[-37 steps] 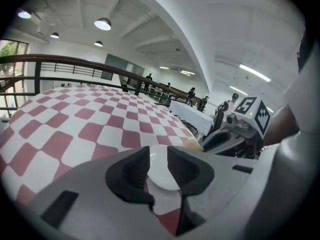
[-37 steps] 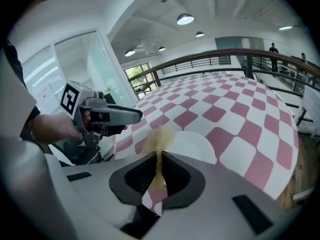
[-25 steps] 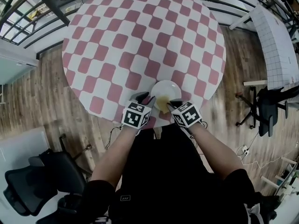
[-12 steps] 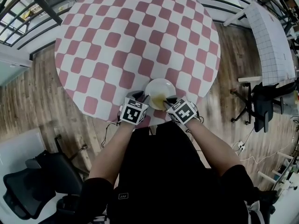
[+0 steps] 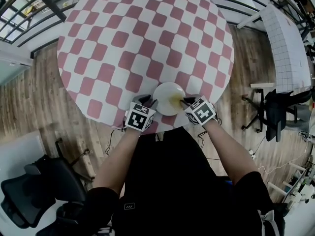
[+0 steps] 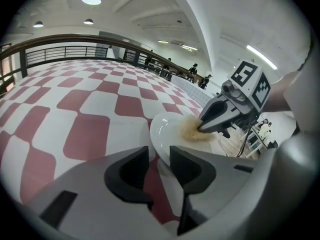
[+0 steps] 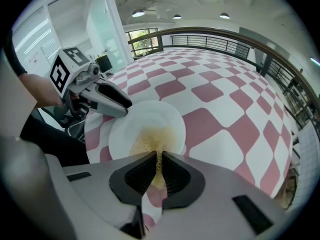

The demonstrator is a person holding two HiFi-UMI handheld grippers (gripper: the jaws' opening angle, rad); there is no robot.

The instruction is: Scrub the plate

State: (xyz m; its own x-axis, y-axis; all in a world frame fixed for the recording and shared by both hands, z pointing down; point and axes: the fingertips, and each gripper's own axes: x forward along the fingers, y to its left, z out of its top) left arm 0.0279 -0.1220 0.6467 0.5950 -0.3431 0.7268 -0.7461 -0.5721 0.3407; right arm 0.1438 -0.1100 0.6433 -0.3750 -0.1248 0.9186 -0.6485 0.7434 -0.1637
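A white plate (image 5: pixel 166 93) lies near the front edge of the round table with the pink-and-white check cloth (image 5: pixel 142 38). My left gripper (image 5: pixel 149 102) is at the plate's left rim. In the left gripper view the rim (image 6: pixel 159 145) sits between its pads (image 6: pixel 186 166), which grip it; these jaws have just been opening a little. My right gripper (image 5: pixel 183 102) is shut on a thin yellow scrubber (image 7: pixel 152 140) and presses it onto the right part of the plate (image 7: pixel 145 119). The same yellow scrubber (image 6: pixel 192 131) shows under the right gripper's tips (image 6: pixel 202 128).
The plate lies close to the table's near edge, right in front of the person's body. A black railing (image 5: pixel 44 4) runs behind the table. Office chairs (image 5: pixel 34 191) stand on the wooden floor at left, with another chair (image 5: pixel 275 112) and a white table (image 5: pixel 285 38) at right.
The right gripper has slid the scrubber from the middle of the plate toward its right side. The left gripper has stayed at the plate's left rim.
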